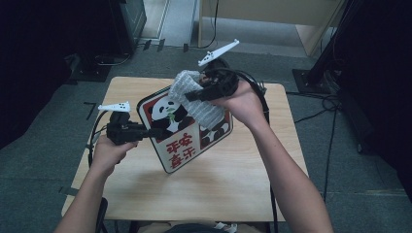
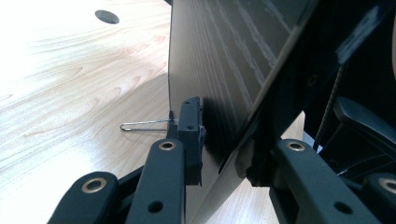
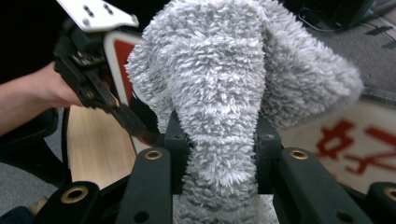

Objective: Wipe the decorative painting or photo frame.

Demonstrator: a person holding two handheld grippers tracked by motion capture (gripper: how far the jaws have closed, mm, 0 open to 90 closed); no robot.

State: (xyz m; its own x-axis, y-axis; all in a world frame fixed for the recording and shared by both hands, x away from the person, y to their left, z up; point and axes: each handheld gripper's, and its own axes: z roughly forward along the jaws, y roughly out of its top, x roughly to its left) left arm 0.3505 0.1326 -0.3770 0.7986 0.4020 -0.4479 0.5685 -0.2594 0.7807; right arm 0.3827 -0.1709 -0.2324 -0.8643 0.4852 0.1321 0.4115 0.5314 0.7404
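High view, tray (image 1: 175, 155) gripper-held, cloth (image 1: 197, 99) on it

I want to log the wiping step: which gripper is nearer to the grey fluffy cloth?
Right. The right gripper clamps the cloth; the left gripper grips the panda board's edge, apart from it.

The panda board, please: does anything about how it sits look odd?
Yes: the panda board is tilted up off the table, clamped by its edge in the left gripper. The right gripper holds a grey fluffy cloth over it.
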